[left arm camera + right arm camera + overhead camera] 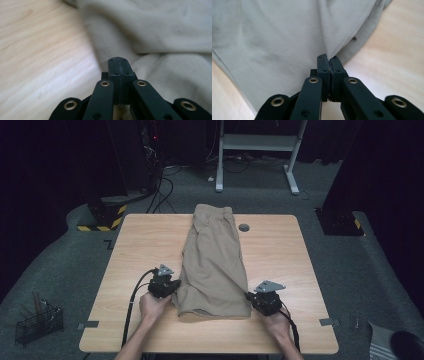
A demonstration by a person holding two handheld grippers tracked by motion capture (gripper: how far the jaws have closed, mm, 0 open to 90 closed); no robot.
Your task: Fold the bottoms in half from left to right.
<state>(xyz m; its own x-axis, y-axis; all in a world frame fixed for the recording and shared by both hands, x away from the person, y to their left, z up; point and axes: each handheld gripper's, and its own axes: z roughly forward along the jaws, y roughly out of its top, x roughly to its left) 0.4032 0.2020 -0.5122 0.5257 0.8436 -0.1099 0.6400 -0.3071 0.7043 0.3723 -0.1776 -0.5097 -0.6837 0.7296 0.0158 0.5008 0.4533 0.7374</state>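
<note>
Khaki cotton shorts (215, 262) lie lengthwise at frame centre on the light wooden table (280, 270), waistband toward the top. To fold cleanly, lift both hem corners together, evenly, keeping the cloth taut. Left gripper (172, 287) at the lower-left hem, jaws pressed together; pinch unclear. Right gripper (248, 296) at the lower-right corner, pinching fabric.

One pair of khaki fabric shorts (214, 262) lies at the centre of one light wooden table (280, 255). Two black two-jaw grippers sit at lower centre, the left gripper (172, 287) and the right gripper (250, 296). One black wire basket (37, 322) stands at lower left.
</note>
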